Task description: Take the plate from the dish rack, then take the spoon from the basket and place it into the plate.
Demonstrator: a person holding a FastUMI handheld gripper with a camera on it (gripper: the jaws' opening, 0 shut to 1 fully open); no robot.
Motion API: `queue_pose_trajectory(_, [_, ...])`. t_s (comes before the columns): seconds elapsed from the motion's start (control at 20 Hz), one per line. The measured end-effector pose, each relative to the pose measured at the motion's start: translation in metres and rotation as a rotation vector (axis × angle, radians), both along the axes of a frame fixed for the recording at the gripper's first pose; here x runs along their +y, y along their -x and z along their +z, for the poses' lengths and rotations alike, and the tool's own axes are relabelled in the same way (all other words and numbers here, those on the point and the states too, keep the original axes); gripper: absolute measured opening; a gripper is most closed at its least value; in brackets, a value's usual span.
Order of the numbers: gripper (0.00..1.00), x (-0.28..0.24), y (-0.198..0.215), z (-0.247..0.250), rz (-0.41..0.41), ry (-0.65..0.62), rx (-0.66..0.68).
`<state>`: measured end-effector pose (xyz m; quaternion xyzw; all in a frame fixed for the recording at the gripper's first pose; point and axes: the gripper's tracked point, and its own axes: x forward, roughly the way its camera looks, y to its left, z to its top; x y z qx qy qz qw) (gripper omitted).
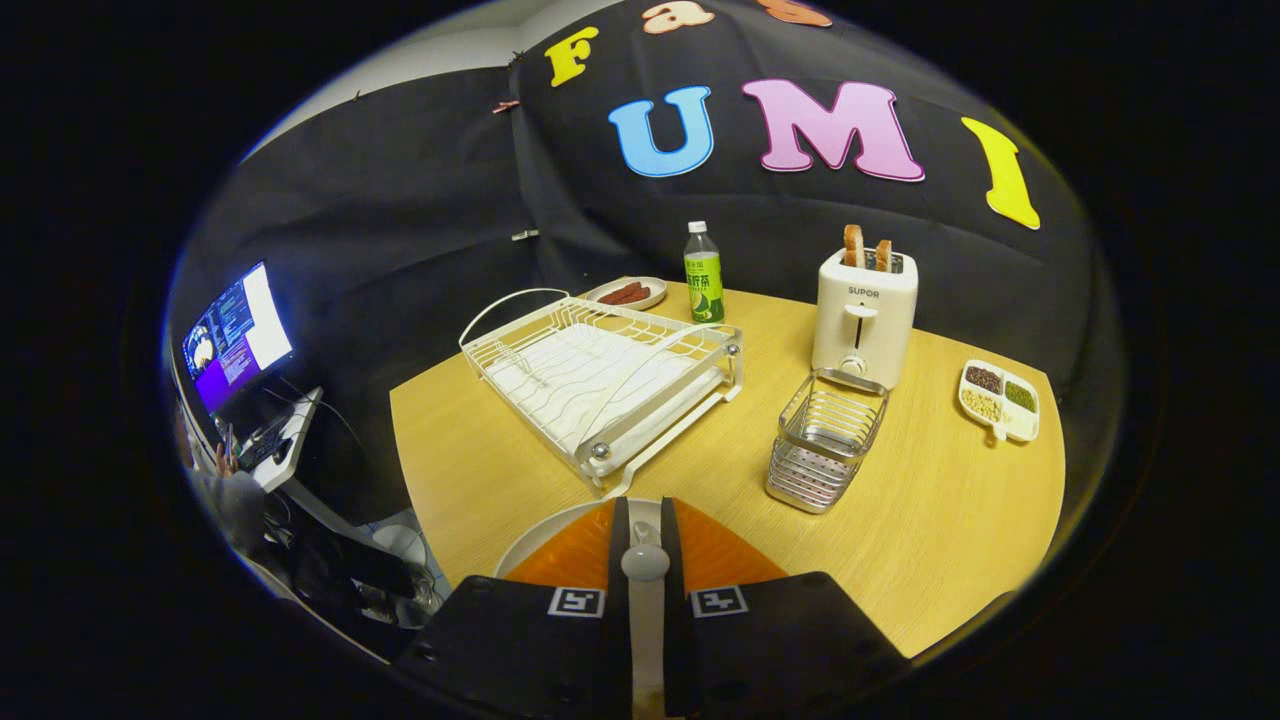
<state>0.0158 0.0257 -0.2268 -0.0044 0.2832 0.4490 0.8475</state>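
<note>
A pale spoon [645, 562] sits between my fingers, its rounded end pointing ahead and its handle running back toward me. My gripper [645, 510] is shut on it. A white plate [535, 537] lies on the wooden table [950, 540] right under the fingers, near the table's front edge; the fingers cover most of it. Beyond the fingers and a little to their left stands the white wire dish rack [600, 370], with no dish in it. Ahead to the right of the fingers stands the metal wire basket [825, 445], and I see nothing inside it.
A white toaster [865, 315] with two bread slices stands behind the basket. A green bottle [703, 275] and a small plate of sausages [627, 293] are behind the rack. A divided dish of beans [998, 400] lies far right. A monitor [237, 335] and desk are off the table's left.
</note>
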Motion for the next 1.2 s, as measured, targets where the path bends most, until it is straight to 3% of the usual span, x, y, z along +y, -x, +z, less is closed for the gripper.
queue_pose_trajectory(0.15, [0.17, -0.003, 0.001, -0.005, -0.022, 0.006, 0.042])
queue_pose_trajectory(0.35, [0.95, -0.005, -0.008, 0.011, -0.083, -0.039, 0.073])
queue_pose_trajectory(0.7, [0.99, -0.03, -0.038, 0.076, -0.294, -0.108, 0.014])
queue_pose_trajectory(1.2, [0.99, -0.094, -0.048, 0.207, -0.643, -0.138, -0.246])
